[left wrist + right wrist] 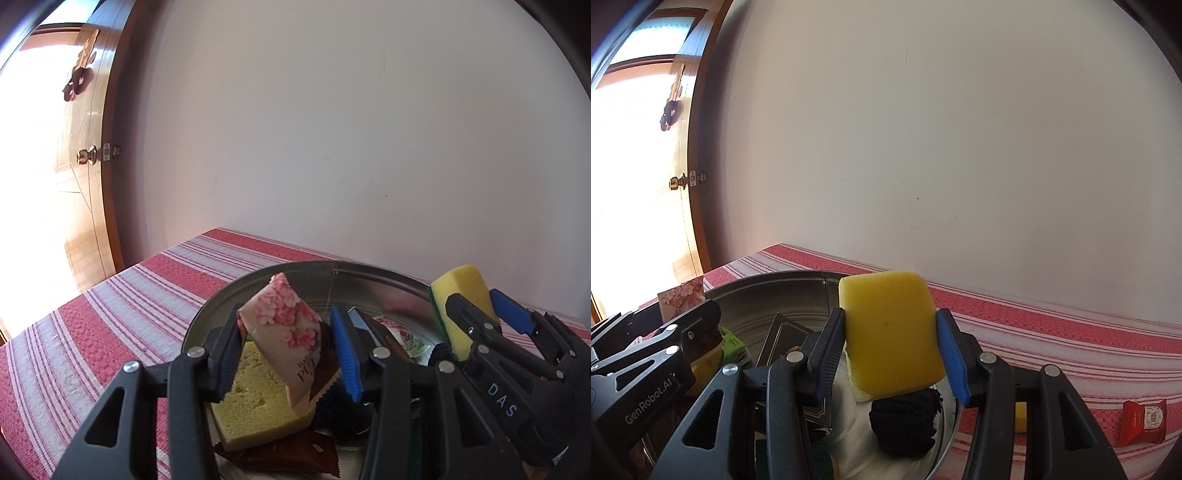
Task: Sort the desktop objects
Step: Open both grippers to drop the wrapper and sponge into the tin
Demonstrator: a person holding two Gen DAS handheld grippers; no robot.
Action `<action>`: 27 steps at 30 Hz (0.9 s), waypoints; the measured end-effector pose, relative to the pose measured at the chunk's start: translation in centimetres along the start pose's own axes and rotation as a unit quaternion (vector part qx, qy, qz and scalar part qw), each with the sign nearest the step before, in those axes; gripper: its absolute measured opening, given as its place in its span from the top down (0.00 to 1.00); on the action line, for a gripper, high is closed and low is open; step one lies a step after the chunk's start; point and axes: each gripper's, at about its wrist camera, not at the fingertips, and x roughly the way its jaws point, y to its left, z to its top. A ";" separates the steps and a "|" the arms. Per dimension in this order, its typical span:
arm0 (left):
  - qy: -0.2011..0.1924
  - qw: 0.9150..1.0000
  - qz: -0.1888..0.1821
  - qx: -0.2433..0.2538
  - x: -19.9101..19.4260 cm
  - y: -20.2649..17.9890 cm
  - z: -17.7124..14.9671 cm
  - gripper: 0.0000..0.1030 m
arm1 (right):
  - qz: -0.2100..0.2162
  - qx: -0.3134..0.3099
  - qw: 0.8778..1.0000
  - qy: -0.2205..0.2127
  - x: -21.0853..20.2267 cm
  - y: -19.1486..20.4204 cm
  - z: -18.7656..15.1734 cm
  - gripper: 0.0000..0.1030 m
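Observation:
A round metal tray (295, 271) sits on the red striped tablecloth and holds several items. My left gripper (288, 354) is shut on a pink flowered packet (288, 332) and holds it above a pale yellow sponge (255, 402) in the tray. My right gripper (892, 354) is shut on a yellow sponge (890, 328) with a green scouring side and holds it over the tray (768, 280), above a black knitted bundle (905, 421). In the left wrist view the right gripper (476, 317) and its sponge (461, 295) show at the right.
In the tray lie a brown snack packet (288, 454), a green-labelled sachet (410, 341), a dark box (783, 343). A red packet (1143, 421) lies on the cloth (1052, 332) at the right. A wall stands behind the table, a wooden door (85, 166) at left.

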 end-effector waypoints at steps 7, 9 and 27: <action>-0.006 1.000 0.012 0.008 -0.4 -0.6 -0.1 0.51 | 0.015 0.004 0.999 -0.036 -1.2 0.0 -0.4 0.28; -0.007 1.000 0.016 0.010 -0.5 -0.7 -0.1 0.51 | 0.015 -0.001 0.999 -0.052 -1.8 0.3 -0.4 0.28; -0.054 0.997 0.050 0.030 -2.6 -1.7 -0.4 0.08 | -0.023 0.040 0.998 -0.051 -4.5 -1.6 -1.4 0.24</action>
